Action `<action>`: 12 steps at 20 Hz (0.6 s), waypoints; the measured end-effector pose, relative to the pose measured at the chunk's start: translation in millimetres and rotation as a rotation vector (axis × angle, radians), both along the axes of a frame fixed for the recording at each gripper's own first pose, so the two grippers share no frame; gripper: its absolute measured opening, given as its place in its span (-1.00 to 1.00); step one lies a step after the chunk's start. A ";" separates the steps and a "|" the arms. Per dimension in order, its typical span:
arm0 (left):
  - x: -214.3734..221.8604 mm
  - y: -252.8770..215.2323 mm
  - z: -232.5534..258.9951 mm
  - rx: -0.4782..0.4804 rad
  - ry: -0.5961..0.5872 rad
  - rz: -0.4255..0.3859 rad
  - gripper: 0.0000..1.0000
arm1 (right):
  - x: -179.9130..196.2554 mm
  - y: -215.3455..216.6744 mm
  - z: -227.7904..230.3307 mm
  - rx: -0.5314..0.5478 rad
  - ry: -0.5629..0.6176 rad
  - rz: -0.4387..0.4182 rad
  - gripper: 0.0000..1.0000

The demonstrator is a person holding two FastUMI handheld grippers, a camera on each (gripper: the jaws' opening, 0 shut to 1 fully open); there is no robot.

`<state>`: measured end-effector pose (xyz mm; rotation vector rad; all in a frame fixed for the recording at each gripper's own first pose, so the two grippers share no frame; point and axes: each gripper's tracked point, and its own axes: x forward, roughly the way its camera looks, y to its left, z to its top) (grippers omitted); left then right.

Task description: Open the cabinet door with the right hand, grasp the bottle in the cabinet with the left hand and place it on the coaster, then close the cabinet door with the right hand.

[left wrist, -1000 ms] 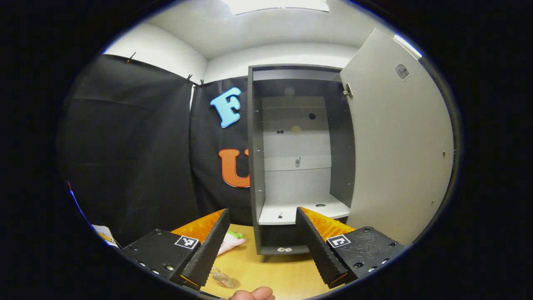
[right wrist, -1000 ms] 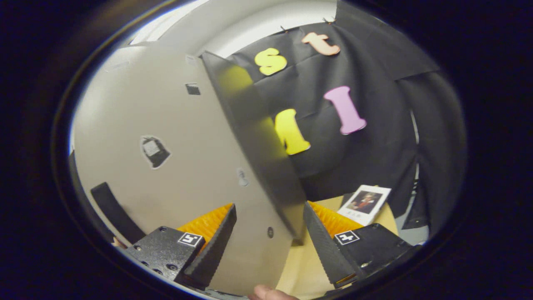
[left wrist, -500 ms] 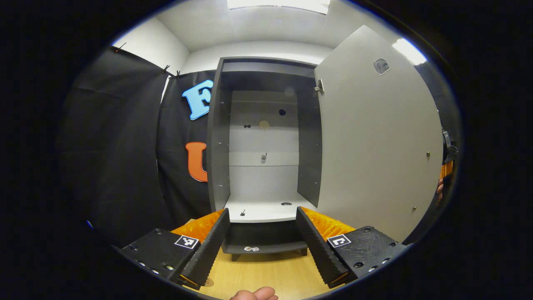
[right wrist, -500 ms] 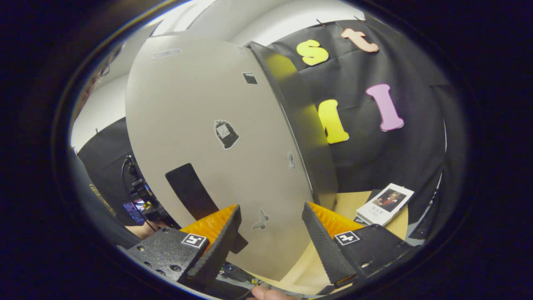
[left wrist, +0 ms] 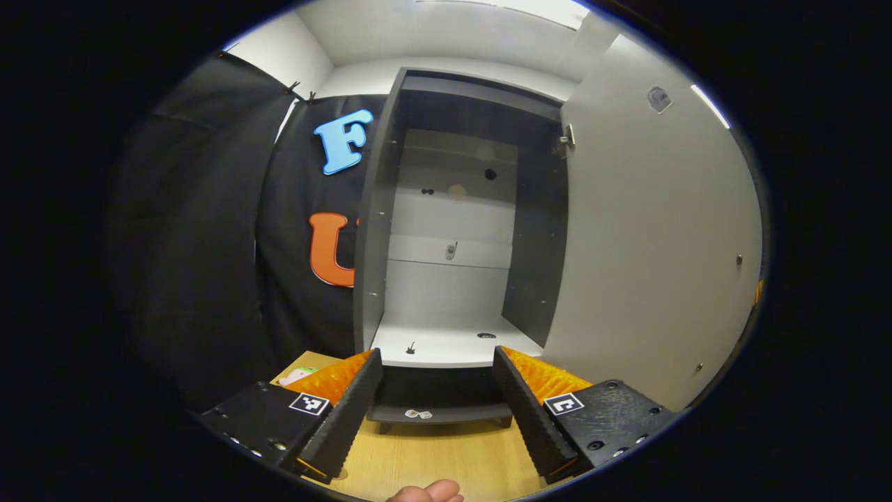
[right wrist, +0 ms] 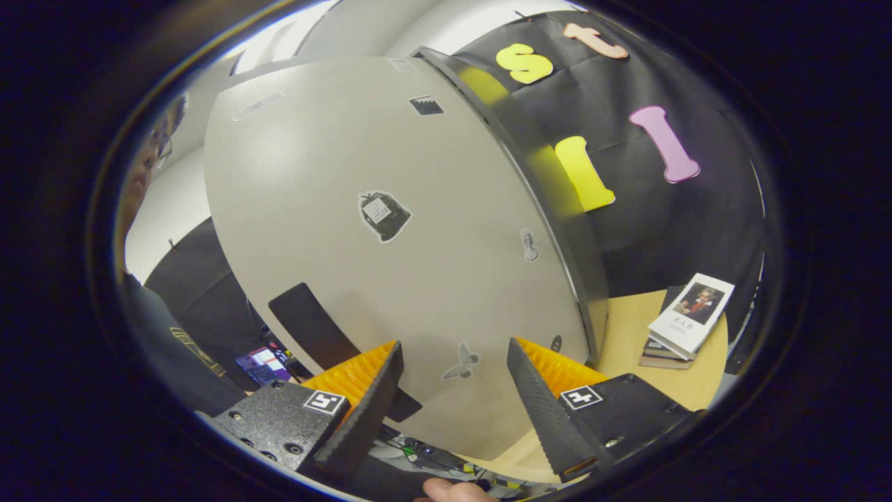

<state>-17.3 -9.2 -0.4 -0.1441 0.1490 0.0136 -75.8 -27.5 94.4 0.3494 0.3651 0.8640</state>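
Cabinet door [right wrist: 390, 230]: swung wide, closing step in hand. Your right gripper [right wrist: 451, 390] faces its outer face, fingers spread, empty. Left gripper [left wrist: 437, 397]: fingers released ahead of a bare cabinet shelf [left wrist: 446, 345]; next, push the door shut.

From my left gripper view, the cabinet [left wrist: 446, 230] stands on the table [left wrist: 446, 460] straight ahead, its door [left wrist: 655, 244] swung out to the right. A shelf [left wrist: 446, 345] sits low inside it, just beyond my fingers. From my right gripper view, I face the door's [right wrist: 390, 230] outer side, with a handle [right wrist: 306, 328] low on its left (partly behind my finger). A stack of books [right wrist: 686, 321] lies on the table [right wrist: 627, 341] to the right, beside the cabinet.
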 end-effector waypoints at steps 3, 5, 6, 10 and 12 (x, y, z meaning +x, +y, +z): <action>-11.2 25.9 -5.5 -0.029 0.016 0.047 0.91 | 3.4 16.7 1.8 0.027 0.018 0.026 0.94; -21.4 46.6 -2.1 -0.014 0.003 0.086 0.91 | 7.4 27.5 6.0 0.039 0.022 0.040 0.94; -26.1 56.6 -4.1 0.002 0.000 0.107 0.91 | 10.7 32.6 9.2 0.047 0.016 0.045 0.94; -43.0 79.9 -6.8 0.051 -0.001 0.156 0.91 | 21.5 52.7 15.2 0.088 0.026 0.076 0.94; -49.6 88.0 -2.7 0.072 -0.003 0.179 0.91 | 26.7 63.5 19.6 0.118 0.037 0.093 0.94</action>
